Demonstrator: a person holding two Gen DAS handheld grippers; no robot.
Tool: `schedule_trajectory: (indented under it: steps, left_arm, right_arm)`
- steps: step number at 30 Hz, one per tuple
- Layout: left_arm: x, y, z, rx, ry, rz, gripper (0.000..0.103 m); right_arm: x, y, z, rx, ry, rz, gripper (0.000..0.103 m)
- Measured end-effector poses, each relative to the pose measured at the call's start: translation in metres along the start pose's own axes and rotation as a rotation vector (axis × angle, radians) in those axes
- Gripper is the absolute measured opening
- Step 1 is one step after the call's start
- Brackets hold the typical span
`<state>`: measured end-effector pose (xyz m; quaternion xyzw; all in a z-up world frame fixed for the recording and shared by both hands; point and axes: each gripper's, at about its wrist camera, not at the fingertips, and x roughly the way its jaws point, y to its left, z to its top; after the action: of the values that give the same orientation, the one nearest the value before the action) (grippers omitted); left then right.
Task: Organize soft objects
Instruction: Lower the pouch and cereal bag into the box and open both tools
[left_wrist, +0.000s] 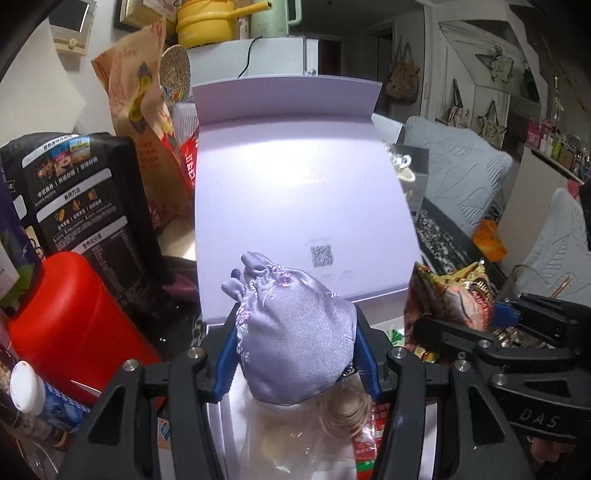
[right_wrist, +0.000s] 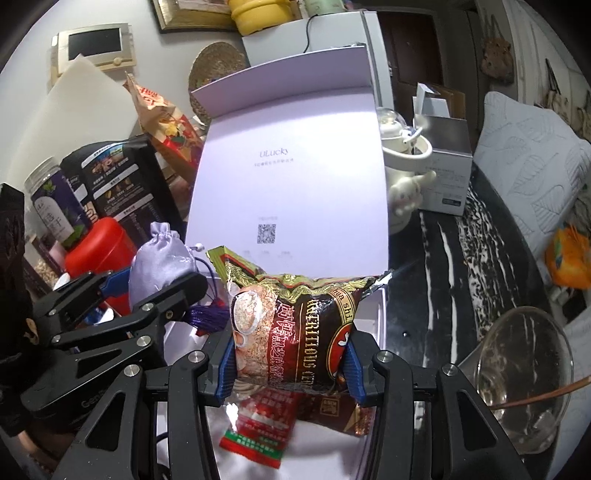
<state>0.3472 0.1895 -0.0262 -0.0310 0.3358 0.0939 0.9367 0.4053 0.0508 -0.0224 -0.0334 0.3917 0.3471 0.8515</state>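
Observation:
My left gripper (left_wrist: 295, 354) is shut on a lilac satin drawstring pouch (left_wrist: 291, 332), held above the open white gift box (left_wrist: 380, 317). It also shows in the right wrist view (right_wrist: 160, 264), with its purple tassel (right_wrist: 207, 315) hanging. My right gripper (right_wrist: 291, 363) is shut on a dark red and gold cereal packet (right_wrist: 295, 332), held over the same box. That packet shows at the right of the left wrist view (left_wrist: 447, 299). The box's lilac lid (right_wrist: 291, 184) stands open behind. A red and green sachet (right_wrist: 258, 424) lies in the box below the packet.
At left stand a red canister (left_wrist: 70, 325), a black food bag (left_wrist: 81, 199), a jar (right_wrist: 55, 203) and an orange paper bag (left_wrist: 140, 122). At right are a white figurine cup (right_wrist: 402, 177), a grey box (right_wrist: 447, 170), a glass bowl (right_wrist: 524, 373) and the black marbled tabletop (right_wrist: 443, 277).

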Motion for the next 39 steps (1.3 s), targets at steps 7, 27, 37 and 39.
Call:
schedule_trajectory:
  steps: [7,27,37,39]
  left_arm:
    - [0.021,-0.001,-0.007,0.007,0.077,0.03,0.053]
    - [0.058,0.001,-0.02,-0.003,0.251,0.044,0.056]
    - [0.065,-0.005,-0.018,0.02,0.271,0.073,0.063]
    - [0.063,-0.007,-0.019,0.019,0.261,0.076,0.063]
  right_arm:
    - [0.014,-0.001,-0.004,-0.005,0.034,-0.034,0.047]
    - [0.042,-0.002,-0.012,-0.039,0.099,-0.099,0.049]
    - [0.037,-0.004,-0.01,-0.025,0.112,-0.09,0.054]
    - [0.031,-0.003,-0.008,-0.032,0.095,-0.089,0.057]
